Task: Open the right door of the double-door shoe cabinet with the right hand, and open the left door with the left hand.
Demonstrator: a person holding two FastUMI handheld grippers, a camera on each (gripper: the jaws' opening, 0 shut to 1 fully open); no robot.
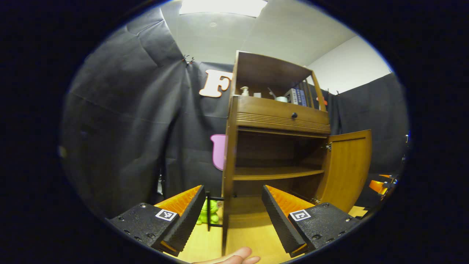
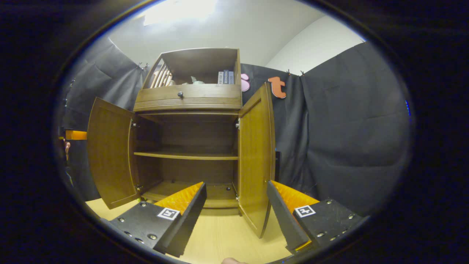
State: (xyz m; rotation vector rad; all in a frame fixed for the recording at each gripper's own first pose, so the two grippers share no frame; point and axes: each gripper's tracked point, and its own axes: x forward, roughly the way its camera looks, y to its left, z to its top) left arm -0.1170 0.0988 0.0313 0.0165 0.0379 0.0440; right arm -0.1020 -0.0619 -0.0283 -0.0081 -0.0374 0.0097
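A: Where does the shoe cabinet (image 2: 190,139) stand?

B: In the right gripper view it sits at centre, rising toward 12 o'clock, on a pale wooden floor (image 2: 220,234). Both lower doors are swung out. The right door (image 2: 256,157) stands edge-on just past centre, toward 3 o'clock; the left door (image 2: 110,154) hangs wide at 9 o'clock.

A: And the hand-held grippers?

B: The right hand-held gripper (image 2: 236,212) has its fingers spread wide, pinching nothing; the bottom edge of the right door shows in the gap between them, farther off. The left hand-held gripper (image 1: 233,216) is spread as well and empty, with the left door (image 1: 223,190) seen edge-on in its gap as a thin vertical strip. In that view the right door (image 1: 346,168) stands open at 3 o'clock.

A: Any writing or brands to read?

B: Each finger block carries a small square black-and-white marker, a pattern and not words. The spines of the books (image 2: 226,77) on the top shelf bear print, too small to read.

A: What else is there?

B: A drawer with a dark round knob (image 1: 294,115) above the open compartment, a bare middle shelf (image 2: 187,156) inside, a green plush toy (image 1: 209,212) on the floor at 7 o'clock in the left gripper view, and a fingertip (image 1: 234,256) at 6 o'clock.
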